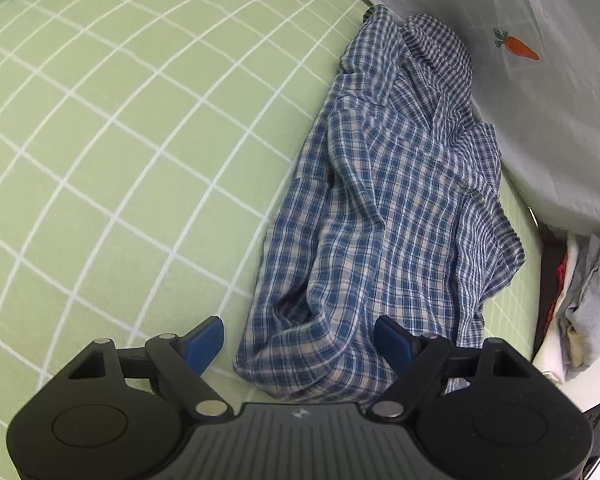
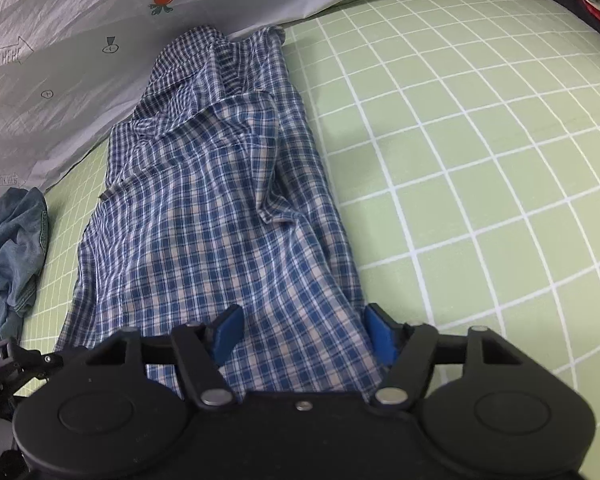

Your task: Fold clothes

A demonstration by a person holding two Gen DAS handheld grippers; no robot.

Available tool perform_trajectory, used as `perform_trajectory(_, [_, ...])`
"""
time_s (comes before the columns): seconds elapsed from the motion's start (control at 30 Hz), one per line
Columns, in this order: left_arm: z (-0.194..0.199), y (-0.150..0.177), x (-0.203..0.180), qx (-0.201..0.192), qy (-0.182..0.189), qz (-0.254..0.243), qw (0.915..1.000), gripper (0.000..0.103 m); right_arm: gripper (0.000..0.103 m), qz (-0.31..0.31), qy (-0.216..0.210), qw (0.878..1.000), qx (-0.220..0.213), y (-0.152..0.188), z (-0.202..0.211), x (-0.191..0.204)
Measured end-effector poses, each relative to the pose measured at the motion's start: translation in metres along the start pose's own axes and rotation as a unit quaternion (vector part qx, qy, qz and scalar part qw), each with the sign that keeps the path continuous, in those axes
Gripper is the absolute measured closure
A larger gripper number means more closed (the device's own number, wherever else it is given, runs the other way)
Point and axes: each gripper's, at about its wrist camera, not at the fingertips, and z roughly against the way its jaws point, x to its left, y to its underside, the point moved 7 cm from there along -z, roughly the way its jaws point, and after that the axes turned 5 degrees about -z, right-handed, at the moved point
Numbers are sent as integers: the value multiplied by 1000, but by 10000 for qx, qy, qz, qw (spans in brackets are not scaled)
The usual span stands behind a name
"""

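Note:
A blue and white plaid shirt [image 1: 388, 208] lies crumpled lengthwise on a green grid-patterned bed sheet [image 1: 120, 140], its collar at the far end against a grey quilt. My left gripper [image 1: 300, 340] is open, its blue pads astride the shirt's near hem, not closed on it. In the right wrist view the same shirt [image 2: 204, 208] stretches away from me. My right gripper [image 2: 304, 334] is open with the shirt's near edge lying between its pads.
A grey quilt with carrot prints [image 1: 548, 80] borders the shirt's far side and shows in the right wrist view [image 2: 80, 40]. A crumpled denim garment [image 2: 16, 256] lies at the left. Folded clothes [image 1: 588, 300] are stacked beyond the bed edge.

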Motion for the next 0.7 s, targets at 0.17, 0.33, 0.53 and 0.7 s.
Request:
perform_trajectory(0.17, [4,14,-2,-139,340,183,9992,70,96,-85,-227,9996,107,15,8,-8])
perform_trajectory(0.33, [15,39,-4,-199,464,194,9985,85,98,-13,-241,9996,115,43,35,-14])
perform_trajectory(0.53, [30,94,4,-136,429,339,9984,85,98,398,-136,9988,242,90,68,-23])
perform_trajectory(0.7, [38,135,4,-164,282,347,9989,85,97,1141,128,9933,164,114,82,-11])
